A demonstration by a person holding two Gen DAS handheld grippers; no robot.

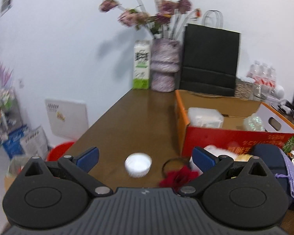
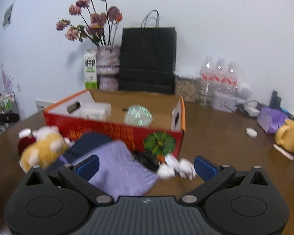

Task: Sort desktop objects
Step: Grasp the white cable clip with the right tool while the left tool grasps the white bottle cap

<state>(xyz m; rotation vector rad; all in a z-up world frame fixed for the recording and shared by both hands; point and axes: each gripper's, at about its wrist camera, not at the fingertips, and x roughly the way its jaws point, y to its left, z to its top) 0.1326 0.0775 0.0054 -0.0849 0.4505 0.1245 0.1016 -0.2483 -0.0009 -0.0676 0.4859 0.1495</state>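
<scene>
desk sort, item in hand: none. left gripper point(image 1: 145, 159) jaws wide, empty, hovering over a white cap point(image 1: 138, 164) on the brown table point(image 1: 127, 121), near its left edge. right gripper point(image 2: 146, 166) jaws wide, empty, above a lilac pouch point(image 2: 117, 168) and crumpled white bits point(image 2: 176, 168) just in front of the red box point(image 2: 115, 131). box already holds a plastic container point(image 2: 97, 111) and a shiny ball point(image 2: 138, 115). step judged: approach for pickup. next: lower over the cap, close, carry to box.
</scene>
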